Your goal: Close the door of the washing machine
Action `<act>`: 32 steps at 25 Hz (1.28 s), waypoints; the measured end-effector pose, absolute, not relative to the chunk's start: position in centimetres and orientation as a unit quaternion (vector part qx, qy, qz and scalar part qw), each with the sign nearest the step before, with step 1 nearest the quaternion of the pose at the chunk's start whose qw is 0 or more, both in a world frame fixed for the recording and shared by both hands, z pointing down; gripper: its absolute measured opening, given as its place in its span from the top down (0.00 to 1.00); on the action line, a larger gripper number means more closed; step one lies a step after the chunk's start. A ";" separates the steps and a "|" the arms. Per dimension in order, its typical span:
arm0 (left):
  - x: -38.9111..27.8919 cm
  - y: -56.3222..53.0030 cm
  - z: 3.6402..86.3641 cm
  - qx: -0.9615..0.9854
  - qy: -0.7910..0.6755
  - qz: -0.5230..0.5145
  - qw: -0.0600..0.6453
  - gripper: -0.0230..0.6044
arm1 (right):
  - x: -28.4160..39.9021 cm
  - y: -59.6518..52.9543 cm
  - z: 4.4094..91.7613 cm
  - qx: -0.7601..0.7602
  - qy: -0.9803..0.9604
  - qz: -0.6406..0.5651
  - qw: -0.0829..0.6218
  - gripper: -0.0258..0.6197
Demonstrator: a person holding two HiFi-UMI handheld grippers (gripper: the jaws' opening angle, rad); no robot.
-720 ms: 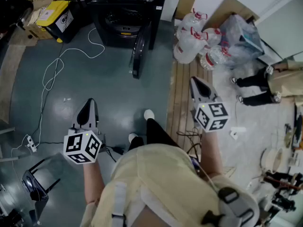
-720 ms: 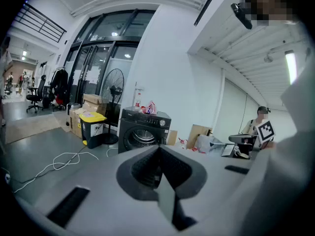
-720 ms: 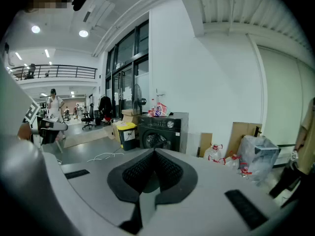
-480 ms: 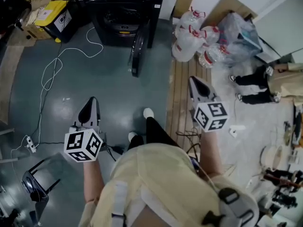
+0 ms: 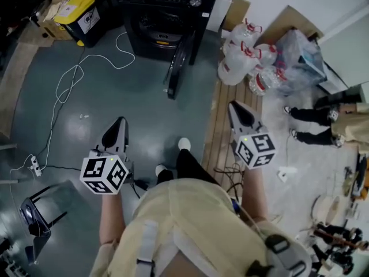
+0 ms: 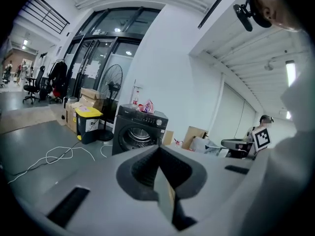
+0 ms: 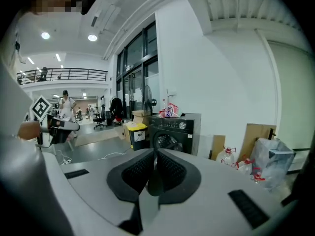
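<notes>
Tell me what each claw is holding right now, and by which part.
Nothing. The left claw and the right claw are both shut with nothing between them; the washing machine door stands open well ahead, untouched.

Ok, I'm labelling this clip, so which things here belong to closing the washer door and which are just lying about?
Job: washing machine; its open door; left gripper and right gripper, both empty, jaws shut.
Lying about: yellow-lidded bin; white cable; water bottles; plastic bag.
</notes>
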State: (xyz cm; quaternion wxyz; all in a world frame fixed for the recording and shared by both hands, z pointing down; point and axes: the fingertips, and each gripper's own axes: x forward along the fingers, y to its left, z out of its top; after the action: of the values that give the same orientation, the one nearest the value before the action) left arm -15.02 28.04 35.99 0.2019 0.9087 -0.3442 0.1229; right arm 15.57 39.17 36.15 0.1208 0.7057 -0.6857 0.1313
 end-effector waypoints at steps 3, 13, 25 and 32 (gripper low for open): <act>-14.3 27.3 36.4 0.907 -0.346 0.132 0.202 0.96 | 15.6 37.1 36.3 0.686 -0.705 0.126 0.127 0.95; -9.1 24.2 38.2 0.898 -0.346 0.148 0.227 0.96 | 17.4 30.3 38.5 0.617 -0.761 0.125 0.160 0.86; -8.3 22.2 39.4 0.876 -0.378 0.147 0.261 0.96 | 15.4 25.1 40.1 0.508 -0.829 0.131 0.193 0.70; -9.5 20.1 40.4 0.874 -0.369 0.137 0.285 0.96 | 12.8 22.8 39.0 0.475 -0.837 0.114 0.246 0.66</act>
State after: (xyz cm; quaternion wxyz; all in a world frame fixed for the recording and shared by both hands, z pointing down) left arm -9.47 20.09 40.37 0.2851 0.8739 -0.3691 0.1373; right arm 12.77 22.82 39.01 0.2456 0.4748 -0.8375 0.1136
